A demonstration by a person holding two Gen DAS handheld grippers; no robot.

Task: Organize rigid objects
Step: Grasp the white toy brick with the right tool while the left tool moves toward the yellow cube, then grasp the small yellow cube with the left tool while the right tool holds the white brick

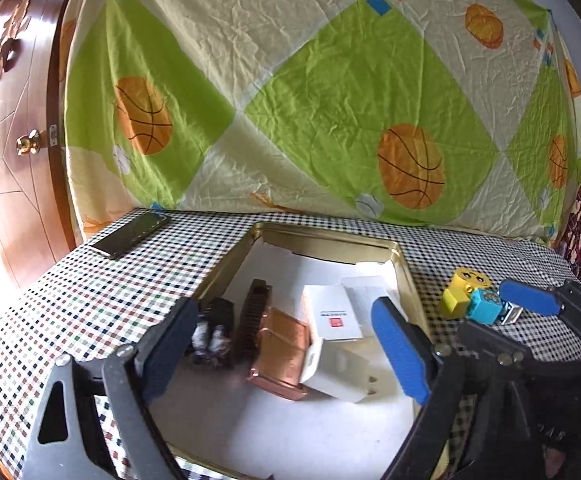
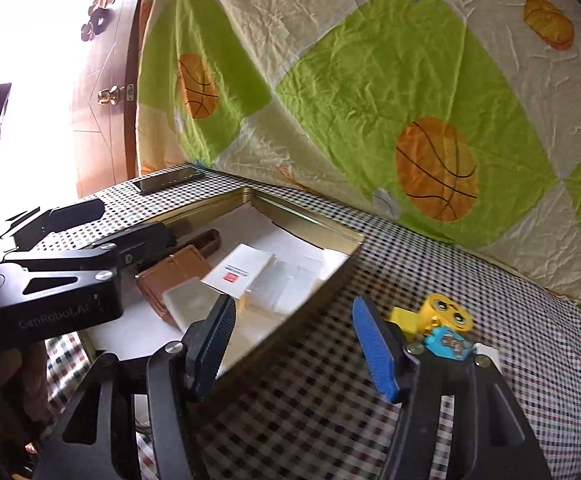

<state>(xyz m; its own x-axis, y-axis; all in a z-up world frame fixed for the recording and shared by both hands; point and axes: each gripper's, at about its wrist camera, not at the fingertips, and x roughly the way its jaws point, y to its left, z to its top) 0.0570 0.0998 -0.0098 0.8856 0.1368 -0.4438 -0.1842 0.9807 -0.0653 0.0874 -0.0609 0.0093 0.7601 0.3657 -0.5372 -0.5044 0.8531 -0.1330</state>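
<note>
A gold metal tin [image 1: 404,280] [image 2: 290,316] lined with white paper stands on the checked table. It holds a copper block [image 1: 278,352] [image 2: 170,276], a brown ribbed piece [image 1: 252,312], a small dark object [image 1: 214,332], a white box with a red mark [image 1: 332,316] [image 2: 238,268] and a white charger [image 1: 342,372]. My left gripper [image 1: 286,344] is open over the tin, empty. A yellow and blue toy block [image 1: 470,296] [image 2: 438,328] lies right of the tin. My right gripper [image 2: 294,344] is open, empty, over the tin's right edge, left of the toy.
A dark phone [image 1: 130,234] [image 2: 166,180] lies at the table's far left corner. A basketball-print sheet [image 1: 330,100] hangs behind the table. A wooden door [image 1: 14,140] is at left. The right gripper's fingers [image 1: 530,298] show beside the toy.
</note>
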